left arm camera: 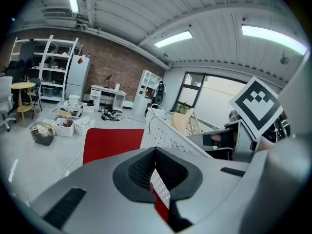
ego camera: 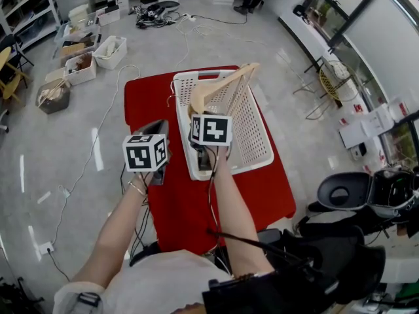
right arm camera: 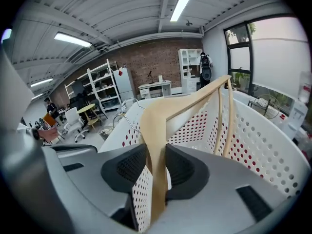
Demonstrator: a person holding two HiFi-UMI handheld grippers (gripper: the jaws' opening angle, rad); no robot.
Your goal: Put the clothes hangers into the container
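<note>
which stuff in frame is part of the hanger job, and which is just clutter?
Job:
- wooden hanger, clamped between the fingers of the right gripper
- white basket on the red table
- left gripper, shut, empty

Lying about:
- floor bins
- cable tangle
- shelving

**No legible writing in view**

A printed label (left arm camera: 181, 141) is carried on the wall of the white basket (left arm camera: 158, 133), just beyond the left fingers (left arm camera: 137, 172); its small print cannot be read. Only black-and-white square patterns, no letters, are borne by the left marker cube (ego camera: 145, 152) and the right marker cube (ego camera: 211, 129). A red diamond sign (left arm camera: 80, 61) without wording is seen on a white cabinet (left arm camera: 77, 77), far beyond the fingers.
</note>
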